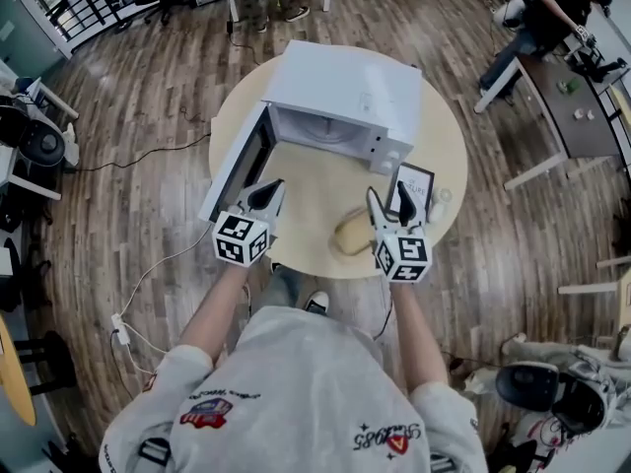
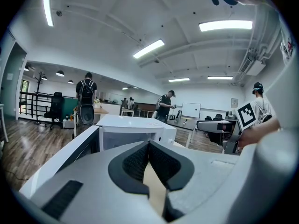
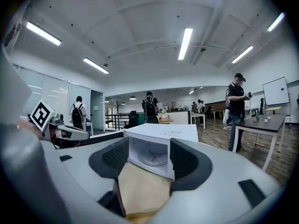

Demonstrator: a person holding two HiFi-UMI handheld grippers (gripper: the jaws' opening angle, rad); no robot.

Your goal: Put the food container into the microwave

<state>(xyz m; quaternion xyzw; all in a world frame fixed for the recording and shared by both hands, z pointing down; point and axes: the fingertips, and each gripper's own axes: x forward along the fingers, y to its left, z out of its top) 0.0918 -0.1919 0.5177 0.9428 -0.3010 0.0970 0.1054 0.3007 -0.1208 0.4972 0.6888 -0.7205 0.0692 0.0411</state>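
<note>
Left gripper (image 1: pixel 264 198): jaws together, empty. Right gripper (image 1: pixel 389 200): jaws apart, nothing between. Food container (image 1: pixel 349 235): pale, apparently oval, on the round table (image 1: pixel 449 151), just beside the right gripper, in front of the white microwave (image 1: pixel 345 97) with its door (image 1: pixel 237 161) open. Surround: wood-plank floor (image 1: pixel 148 87), dark desk (image 1: pixel 567 106).

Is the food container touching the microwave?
Apart. Head view: the food container sits on the table near the right gripper, with bare surface between it and the open microwave.

Food container (image 1: pixel 347 236) partly behind right gripper (image 1: pixel 390 199)
</note>
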